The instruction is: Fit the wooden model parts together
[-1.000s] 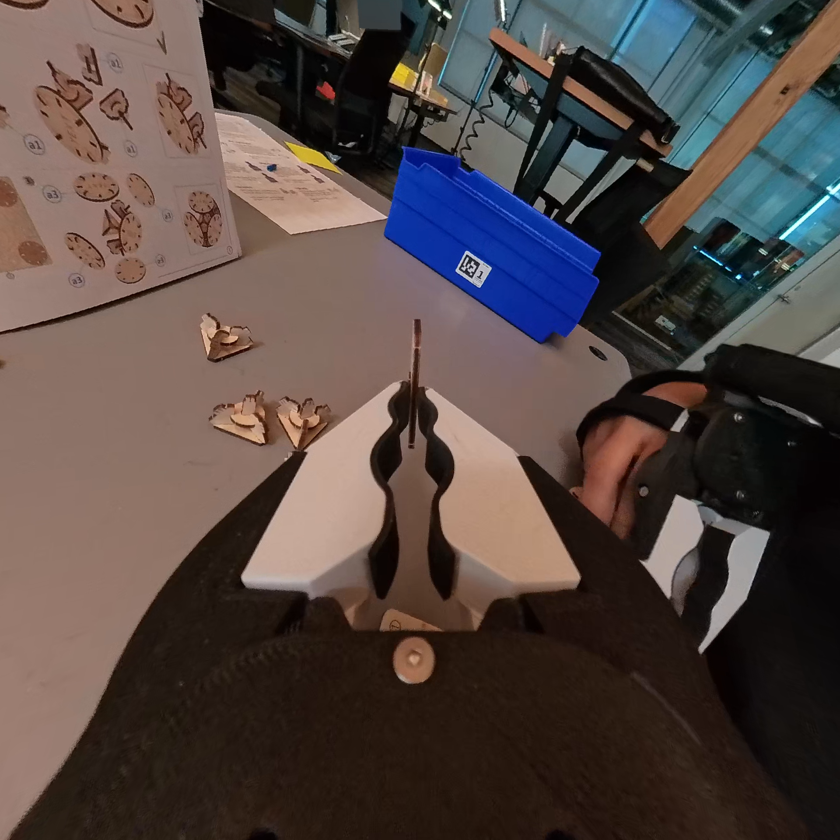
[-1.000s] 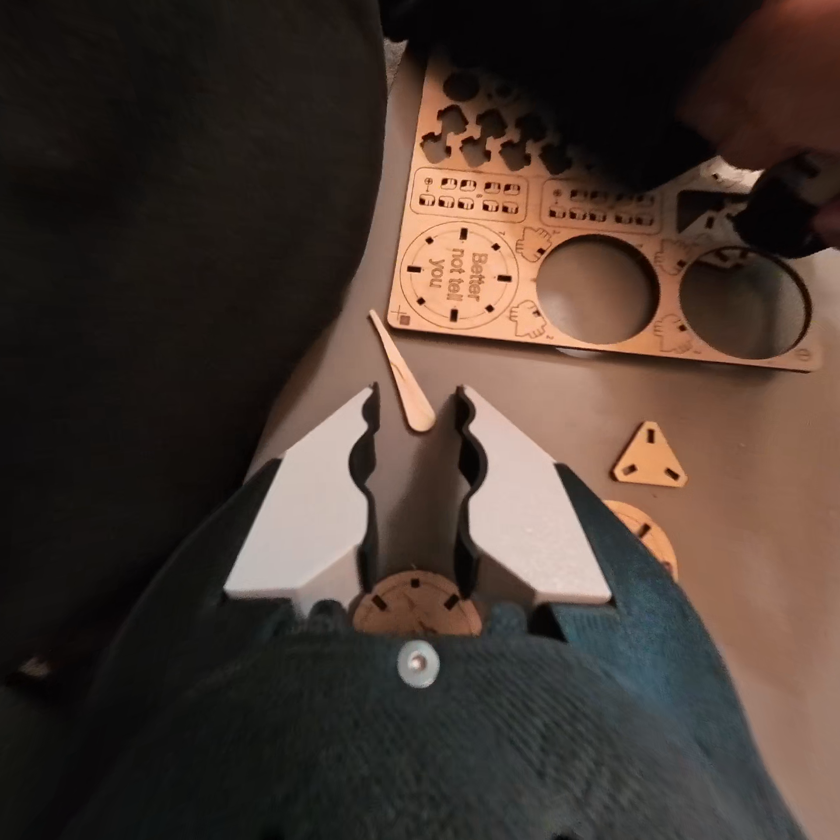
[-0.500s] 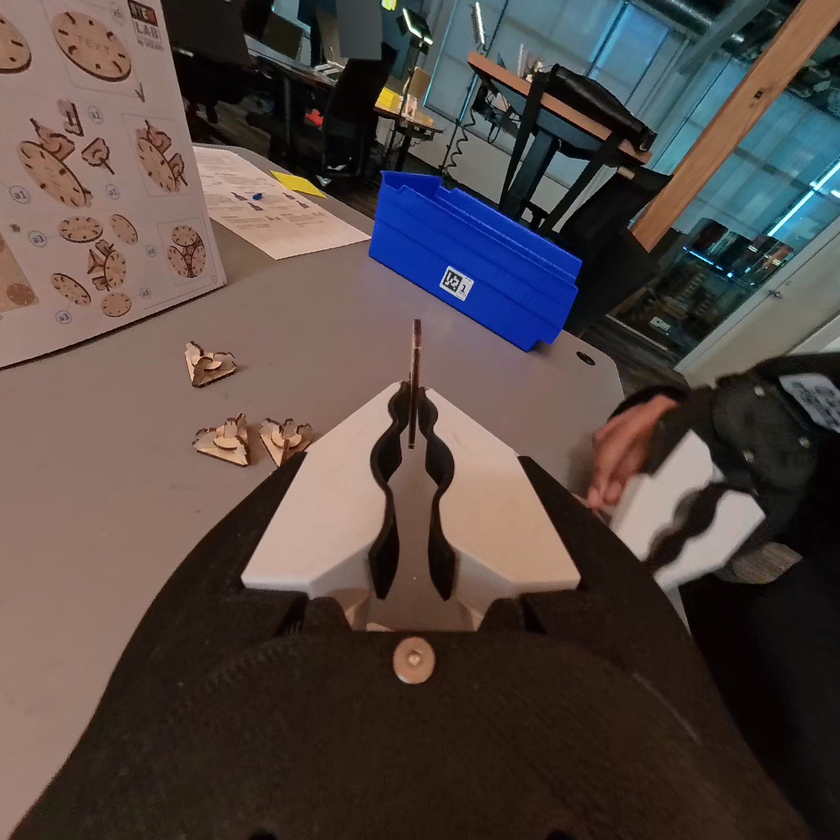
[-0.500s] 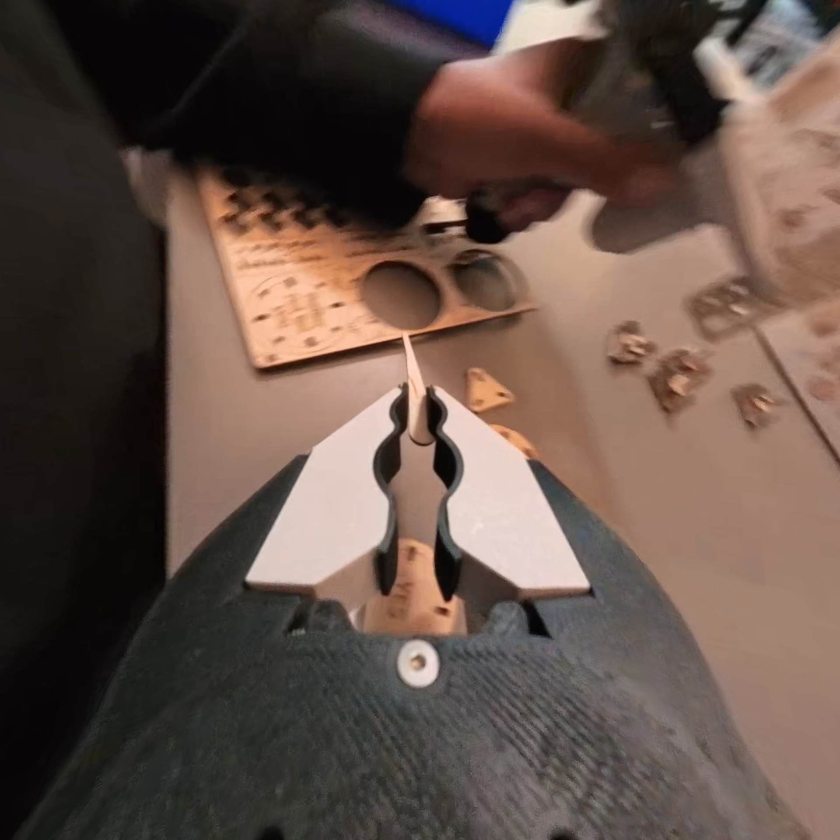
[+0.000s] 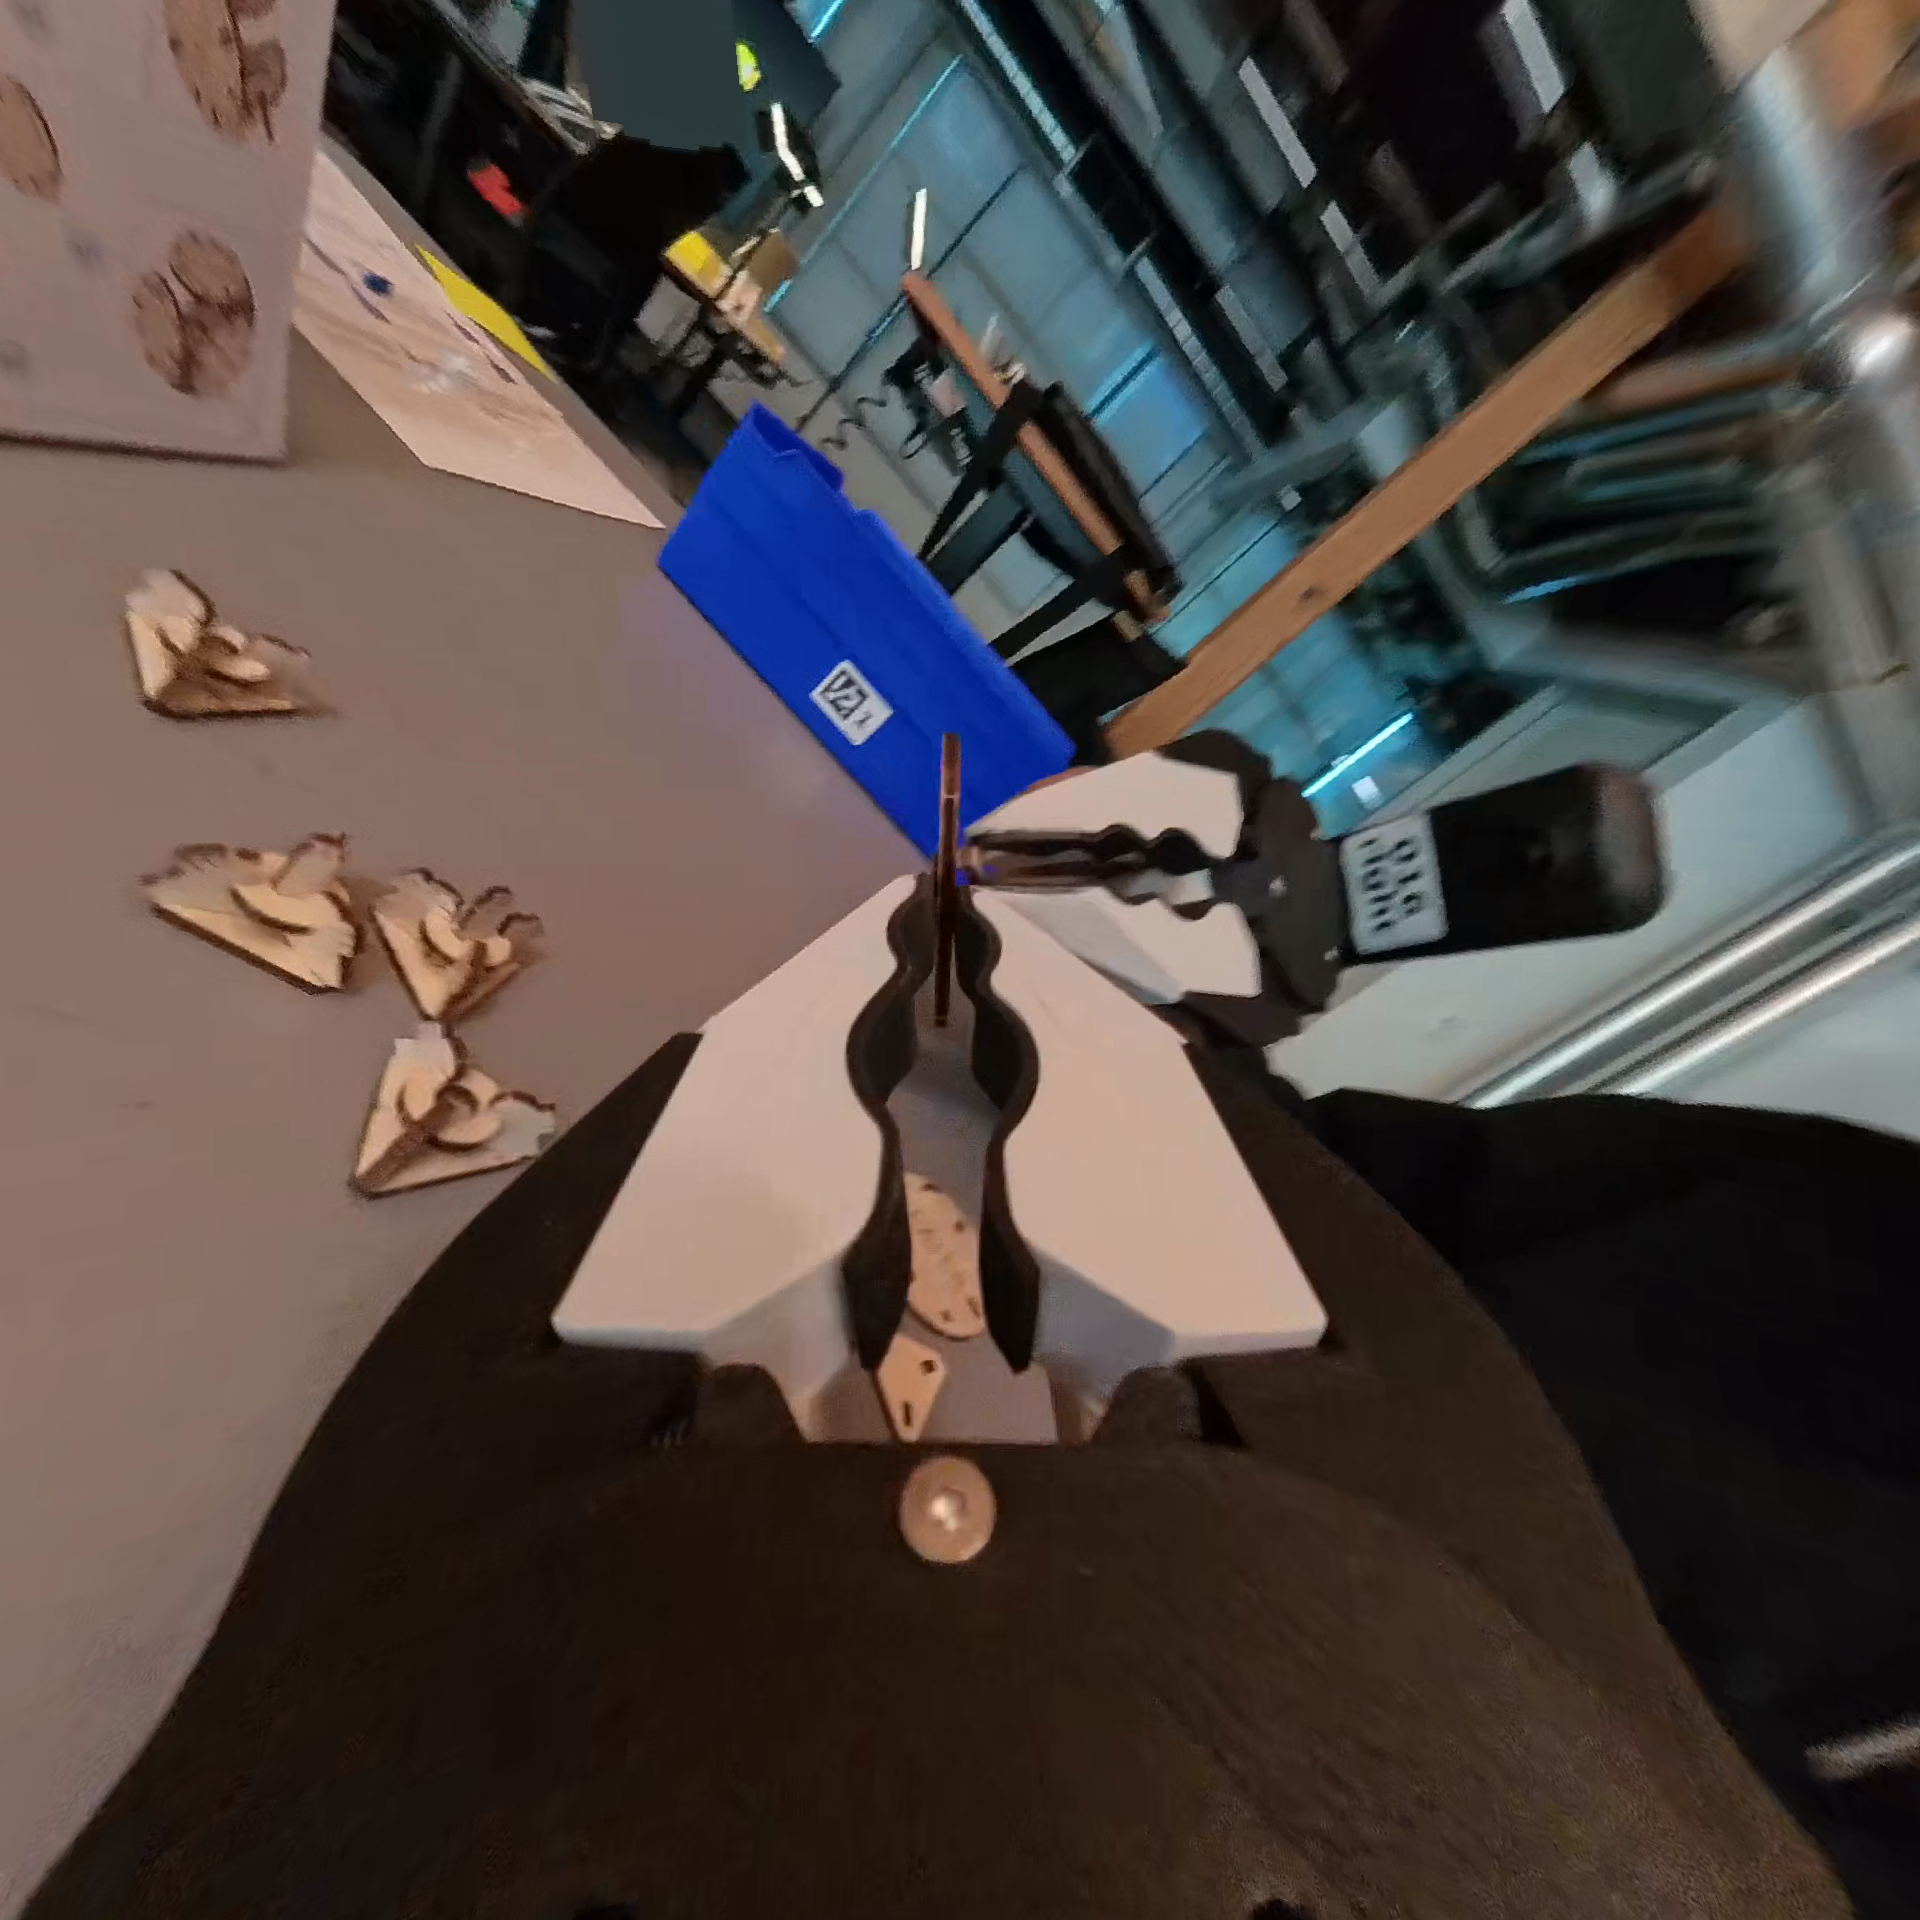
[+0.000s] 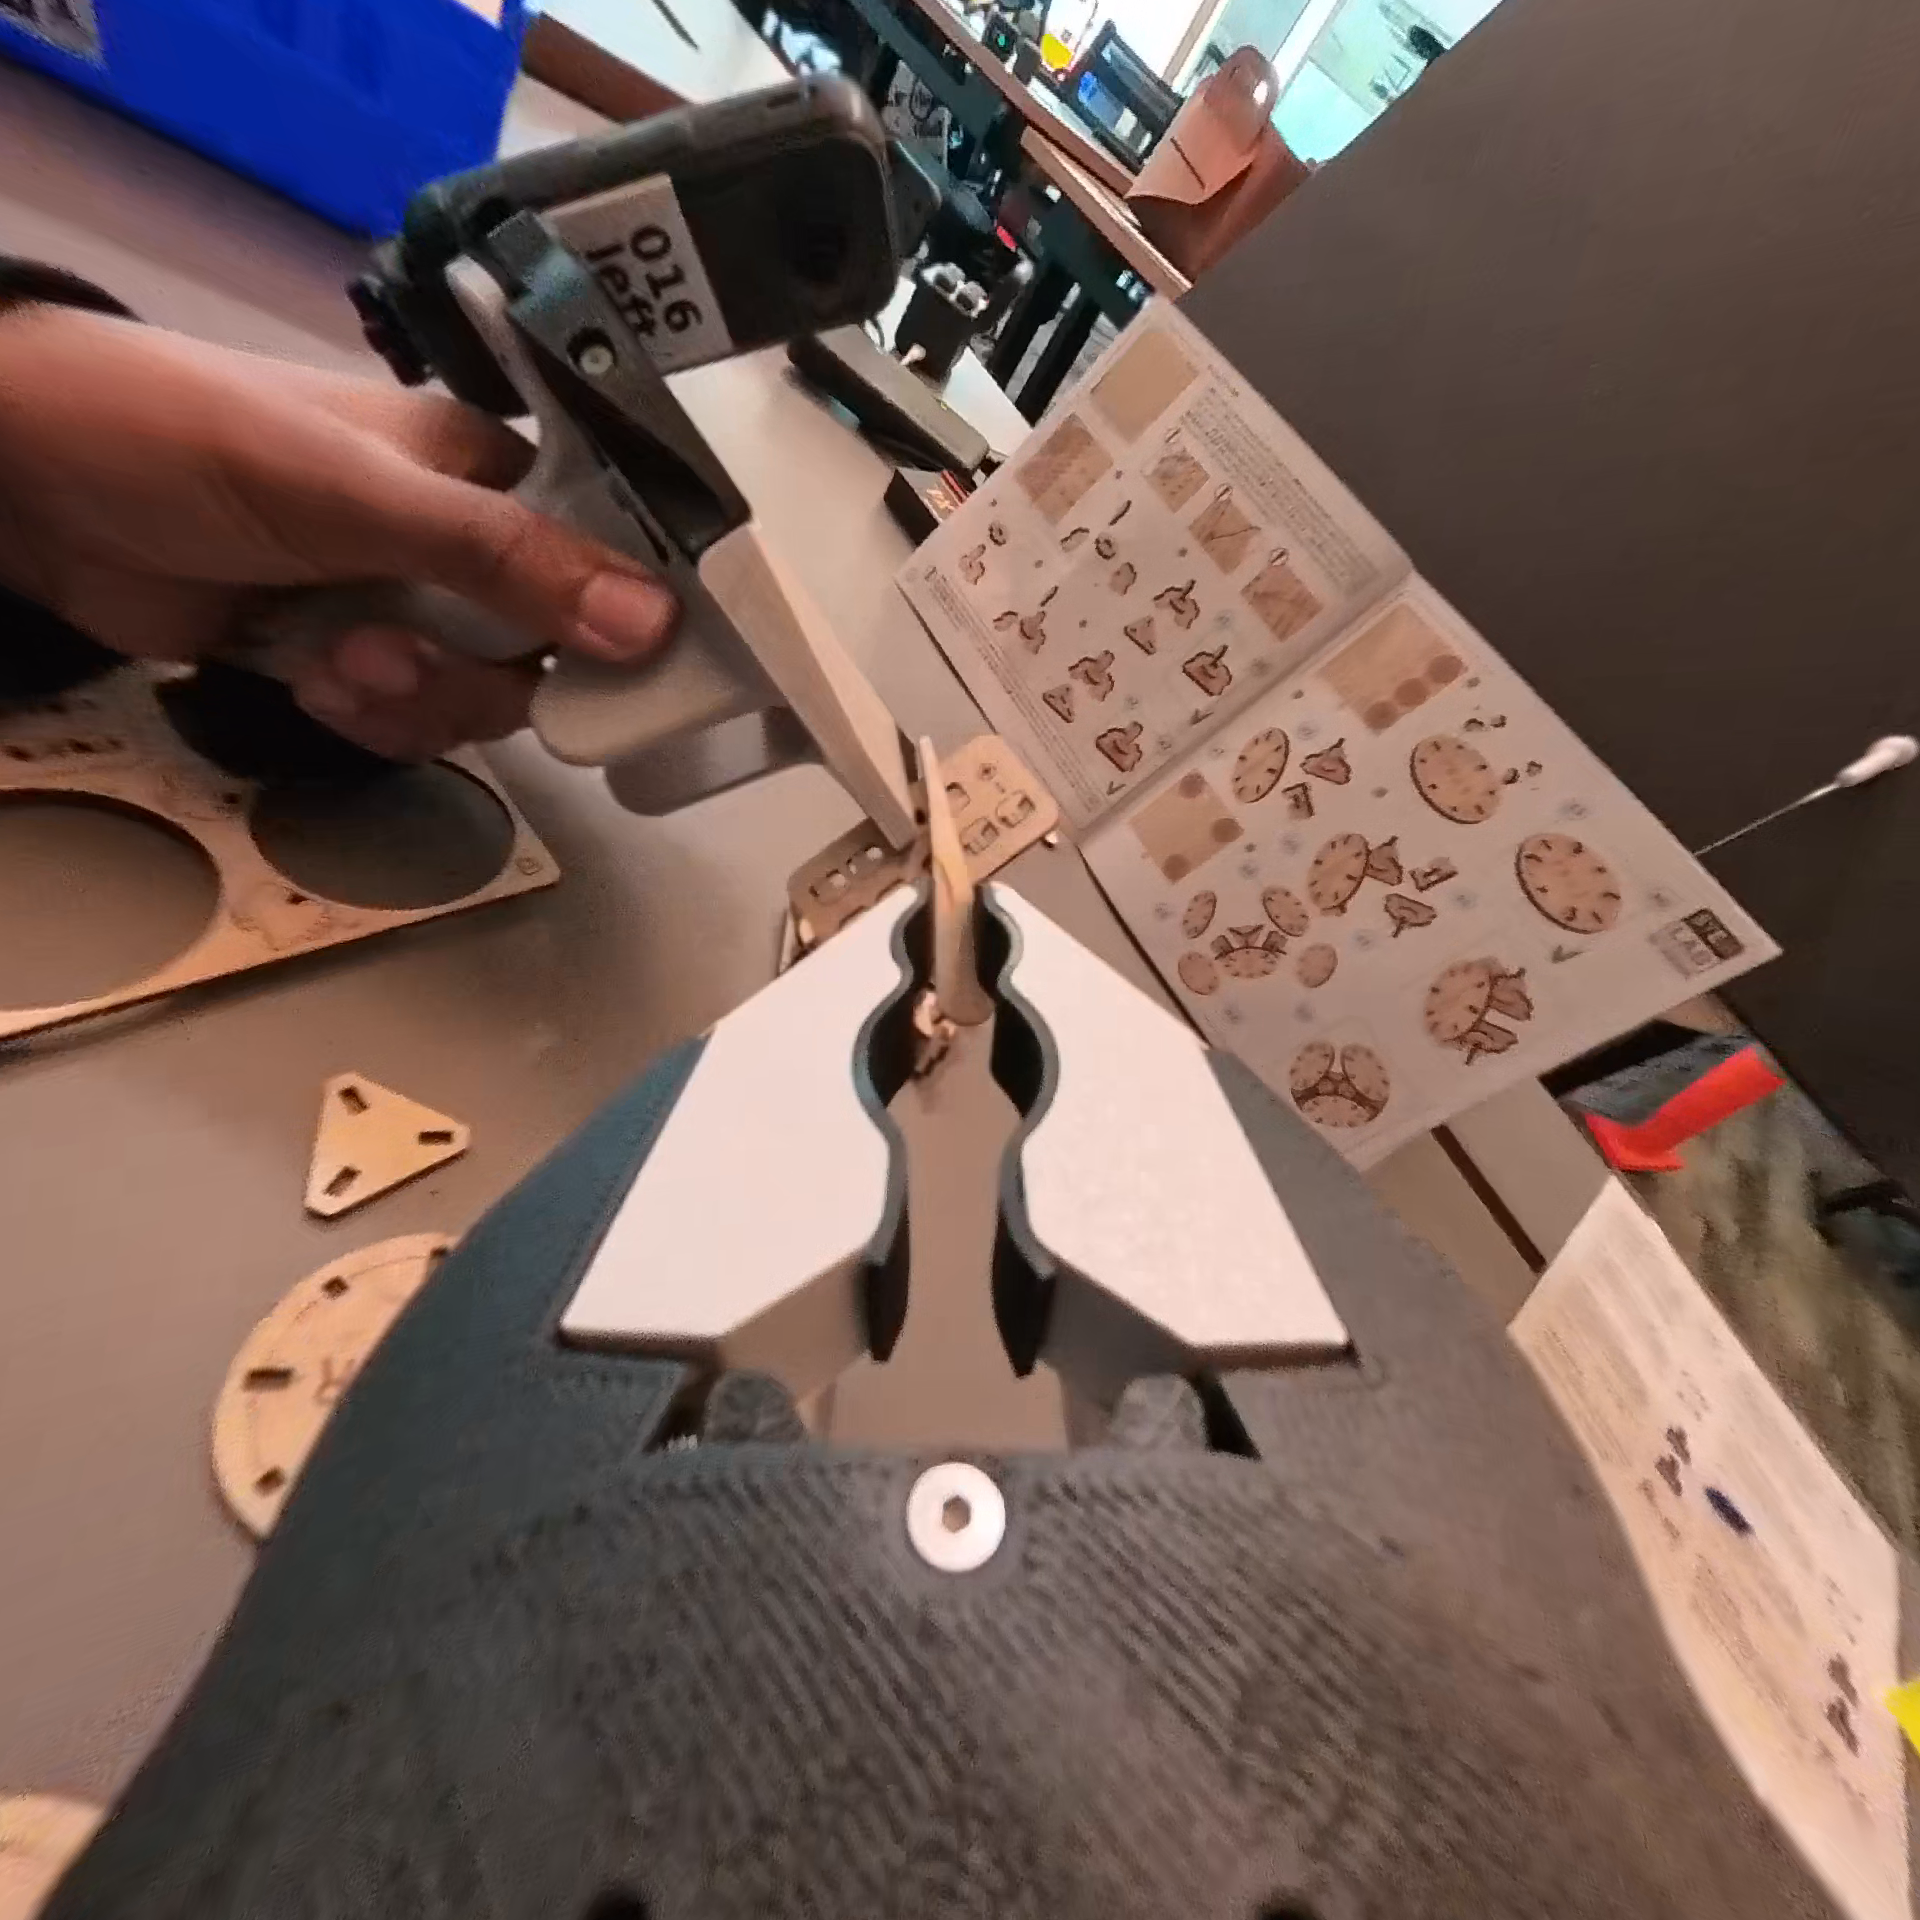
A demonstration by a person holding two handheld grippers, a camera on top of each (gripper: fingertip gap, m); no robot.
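Between each gripper's closed jaws sits 1 thin wooden piece (image 5: 943, 894).

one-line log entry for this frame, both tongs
left tongs: shut on thin wooden sheet | right tongs: shut on pointed wooden stick | stick tip at sheet

Left gripper (image 5: 943, 914) pinched thin dark-edged flat wooden piece (image 5: 948, 831), held edge-on and upright. Right gripper (image 5: 977, 854) came in from right, tips beside that piece. Blue plastic bin (image 5: 831, 634) stood far. Small wooden triangular assemblies (image 5: 343, 925) lay left on grey table (image 5: 540, 790).
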